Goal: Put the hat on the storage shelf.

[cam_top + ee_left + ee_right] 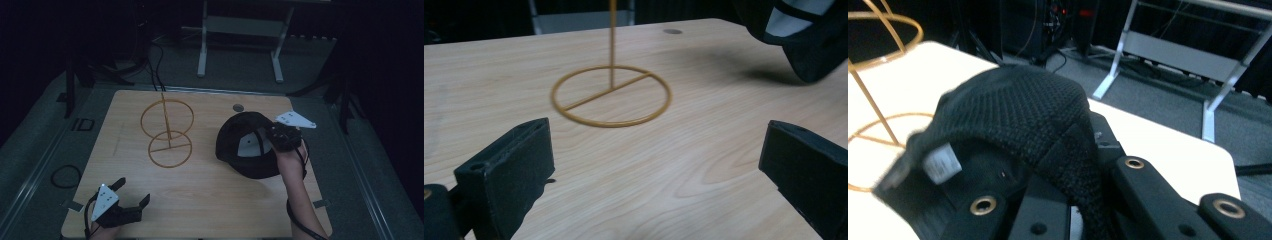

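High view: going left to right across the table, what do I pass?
Left hand-held gripper with open jaws → gold wire stand with two rings → black mesh cap → right hand-held gripper shut on the cap.

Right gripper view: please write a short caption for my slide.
Right gripper shut on a black cap, gold wire stand behind.

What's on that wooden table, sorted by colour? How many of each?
Black: 1, a cap, held by the right gripper and lifted off the table.
Gold: 1, a wire stand with two rings on a post.
Total: 2.
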